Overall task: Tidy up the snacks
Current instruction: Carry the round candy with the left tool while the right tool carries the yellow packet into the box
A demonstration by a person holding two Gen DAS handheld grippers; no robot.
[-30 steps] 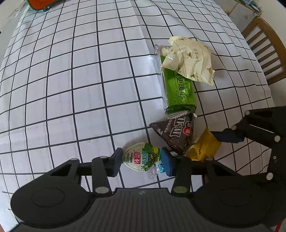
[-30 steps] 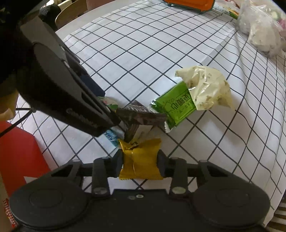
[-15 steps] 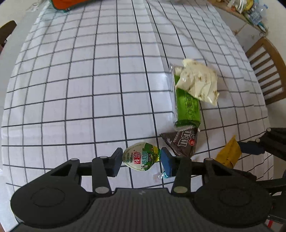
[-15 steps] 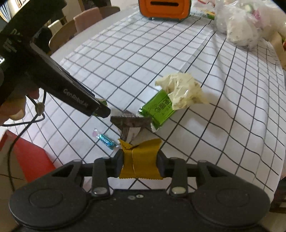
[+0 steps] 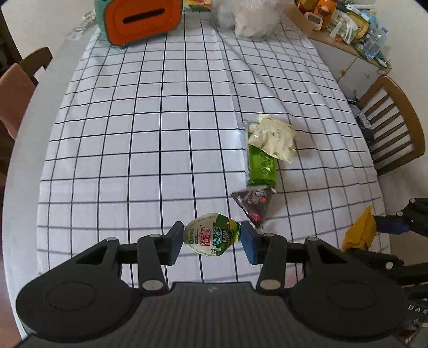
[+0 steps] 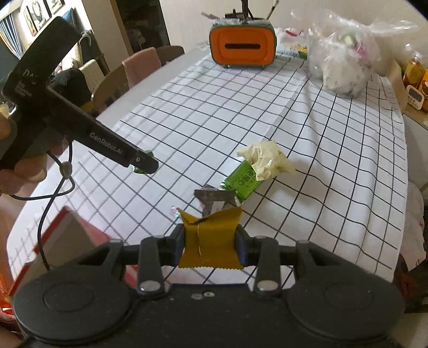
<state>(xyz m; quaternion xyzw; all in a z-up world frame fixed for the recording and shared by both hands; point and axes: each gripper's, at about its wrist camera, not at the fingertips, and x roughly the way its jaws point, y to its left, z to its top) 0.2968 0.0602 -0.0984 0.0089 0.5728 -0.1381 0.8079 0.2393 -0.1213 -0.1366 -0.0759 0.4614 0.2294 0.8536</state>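
Observation:
My left gripper [image 5: 212, 238] is shut on a small jelly cup with a green and white lid [image 5: 210, 234], held above the checked tablecloth; the gripper also shows in the right wrist view [image 6: 143, 163]. My right gripper [image 6: 211, 246] is shut on a yellow snack packet [image 6: 211, 242], which also shows in the left wrist view [image 5: 359, 231]. On the cloth lie a brown chocolate packet [image 5: 254, 202], a green wrapped bar [image 5: 260, 167] and a cream crinkled bag [image 5: 272, 139] on its far end.
An orange and teal box [image 5: 139, 20] and a clear plastic bag [image 6: 345, 59] stand at the far end of the table [image 5: 24, 150]. A red box [image 6: 67, 241] sits at the near left. Wooden chairs [image 5: 393, 128] flank the table. A small blue-wrapped candy [image 6: 174, 211] lies near the chocolate packet.
Both grippers have risen and drawn back from the table with their snacks, so more of the table shows. The snacks on the cloth have not moved.

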